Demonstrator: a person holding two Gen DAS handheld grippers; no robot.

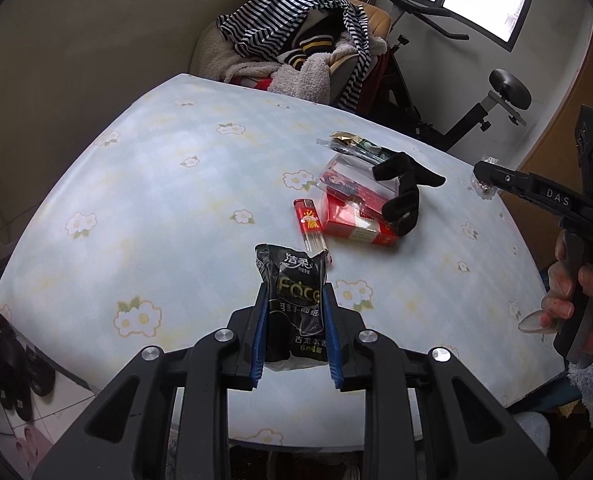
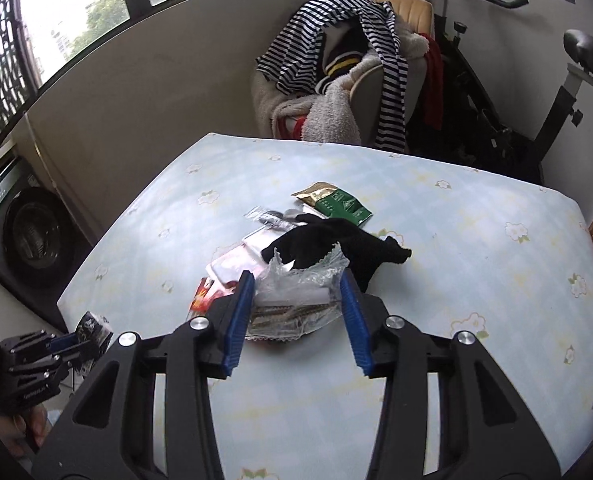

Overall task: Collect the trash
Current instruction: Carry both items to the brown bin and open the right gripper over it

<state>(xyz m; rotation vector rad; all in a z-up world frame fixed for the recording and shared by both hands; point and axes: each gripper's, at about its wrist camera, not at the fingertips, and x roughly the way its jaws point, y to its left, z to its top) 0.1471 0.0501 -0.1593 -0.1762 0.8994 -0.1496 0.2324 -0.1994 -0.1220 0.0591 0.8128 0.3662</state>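
A: While the left claw point(image 1: 294, 304) pinches the black tissue pack point(image 1: 294, 300), upright above the desk point(image 1: 136, 184), the lighter point(image 1: 310, 226) lies just ahead.

B: The right claw point(image 2: 296, 304) grips a clear wrapper point(image 2: 296, 292); the black sock point(image 2: 336, 244) lies just beyond, nearer it.

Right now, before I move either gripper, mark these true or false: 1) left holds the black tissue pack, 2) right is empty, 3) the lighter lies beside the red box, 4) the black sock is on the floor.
1) True: the left gripper is shut on the black tissue pack.
2) False: the right gripper grips a clear plastic wrapper.
3) True: the lighter lies beside the red box.
4) False: the black sock is draped over the box on the table.
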